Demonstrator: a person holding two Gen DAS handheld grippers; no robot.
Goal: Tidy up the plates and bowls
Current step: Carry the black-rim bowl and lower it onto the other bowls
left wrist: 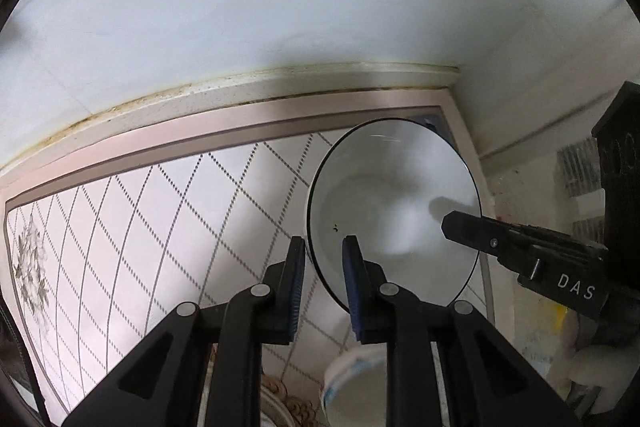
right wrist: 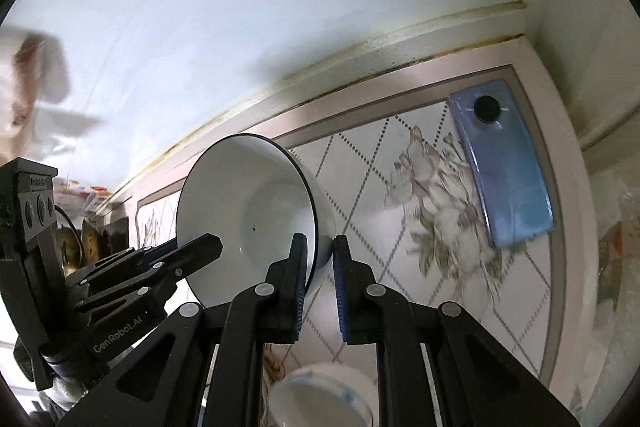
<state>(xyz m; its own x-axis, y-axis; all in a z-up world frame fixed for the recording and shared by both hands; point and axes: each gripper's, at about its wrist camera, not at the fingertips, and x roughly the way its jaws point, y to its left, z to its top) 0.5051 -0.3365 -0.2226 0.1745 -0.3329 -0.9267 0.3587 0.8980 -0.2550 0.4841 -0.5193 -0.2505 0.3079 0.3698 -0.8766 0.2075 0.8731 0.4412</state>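
A white bowl (left wrist: 394, 203) with a thin dark rim is held tilted above the patterned tabletop (left wrist: 160, 211), its rim pinched by the nearly closed jaws of the left gripper (left wrist: 323, 247) and right gripper (right wrist: 320, 247), both angled steeply downward.

Left gripper (left wrist: 325, 247) and right gripper (right wrist: 319, 246), jaws clamped, angled steeply downward.

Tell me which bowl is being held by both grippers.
The black-rimmed white bowl, tilted on edge, pinched by the left gripper and right gripper. The blue-patterned bowl sits below, untouched.
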